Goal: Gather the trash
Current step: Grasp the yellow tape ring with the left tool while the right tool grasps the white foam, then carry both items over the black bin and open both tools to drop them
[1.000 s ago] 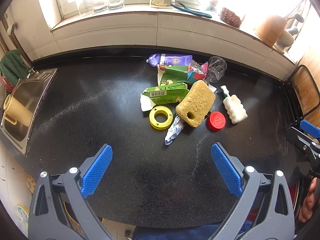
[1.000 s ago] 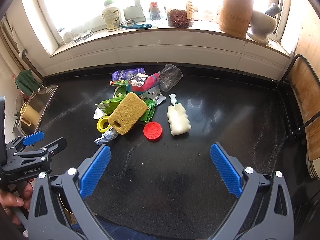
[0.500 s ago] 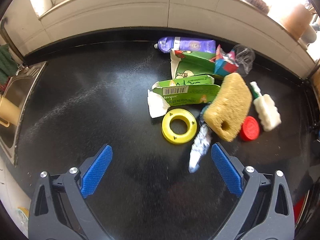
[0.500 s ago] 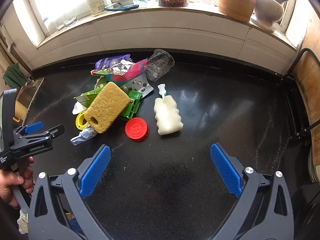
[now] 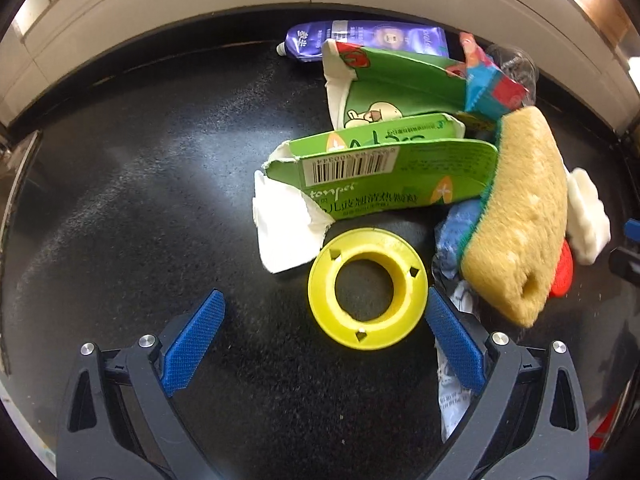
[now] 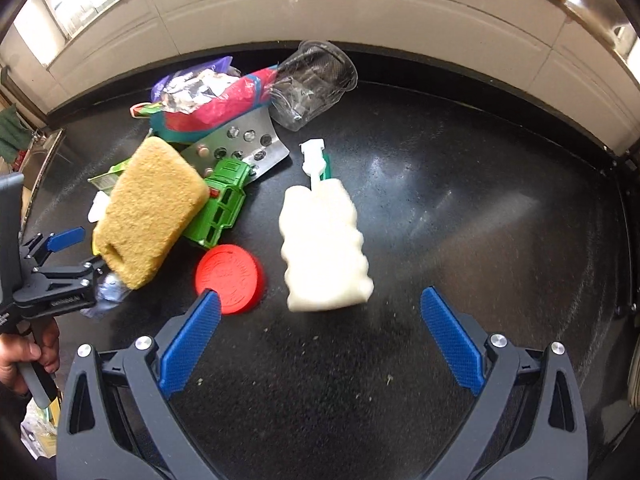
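In the left wrist view, the left gripper point(image 5: 326, 316) is hanging wide open and empty, its jaws flanking the yellow ring point(image 5: 367, 289) on the counter point(image 5: 120, 208). Closing here risks snagging the wrapper point(image 5: 454, 400) under the right finger.

In the right wrist view, the right gripper point(image 6: 318, 320) is gaping empty near the red cap point(image 6: 229, 279) and white brush point(image 6: 324, 248). Only this view is showing the toy truck point(image 6: 222, 204) and cup point(image 6: 312, 84).
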